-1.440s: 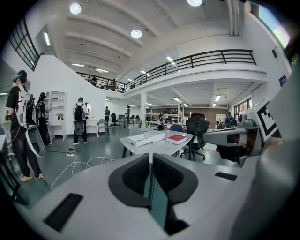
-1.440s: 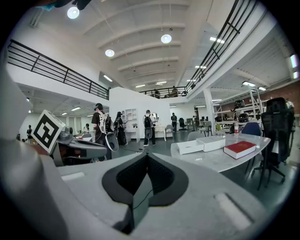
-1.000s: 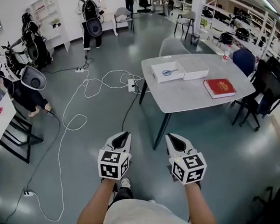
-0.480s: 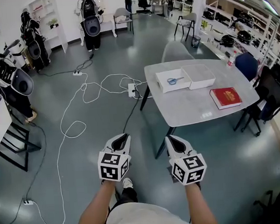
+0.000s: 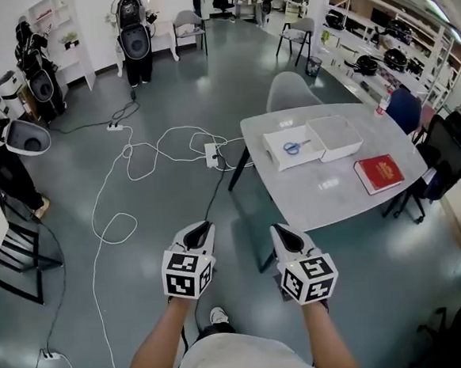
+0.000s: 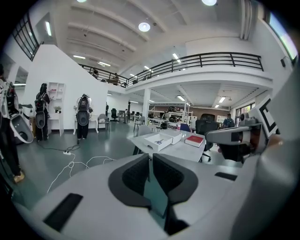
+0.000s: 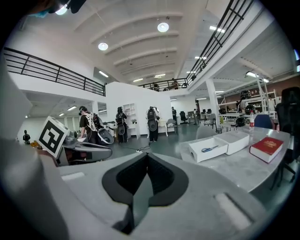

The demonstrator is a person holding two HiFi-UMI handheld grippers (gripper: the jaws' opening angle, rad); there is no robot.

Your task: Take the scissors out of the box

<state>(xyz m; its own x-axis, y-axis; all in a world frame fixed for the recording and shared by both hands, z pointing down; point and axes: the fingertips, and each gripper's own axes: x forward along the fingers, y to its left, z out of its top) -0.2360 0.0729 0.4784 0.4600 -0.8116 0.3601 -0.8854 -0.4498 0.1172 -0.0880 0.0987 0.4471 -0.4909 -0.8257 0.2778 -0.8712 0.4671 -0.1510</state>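
The person stands on the grey floor, well short of the table (image 5: 326,191), with both arms held out in front, a gripper in each hand. The left gripper (image 5: 204,224) has its jaws drawn together with only a sliver of a gap at the tips and nothing between them. The right gripper (image 5: 275,228), just to the right of it and level with it, has its jaws pressed together, also empty. Both point towards the far side of the room, tilted slightly down. The scissors (image 5: 293,147), with blue handles, lie inside the open white box (image 5: 277,140) on the far part of the tabletop, well apart from both grippers and to their far right. Touching the box on its right sits a second white tray (image 5: 334,135), which looks like the lid. Nearer and further right on the table lies a red book (image 5: 384,173). A grey chair (image 5: 291,93) stands at the table's far edge. To the left of the table a white cable (image 5: 126,167) loops across the floor beside a power strip (image 5: 211,150). People wearing equipment (image 5: 131,36) stand by the far wall on the left.
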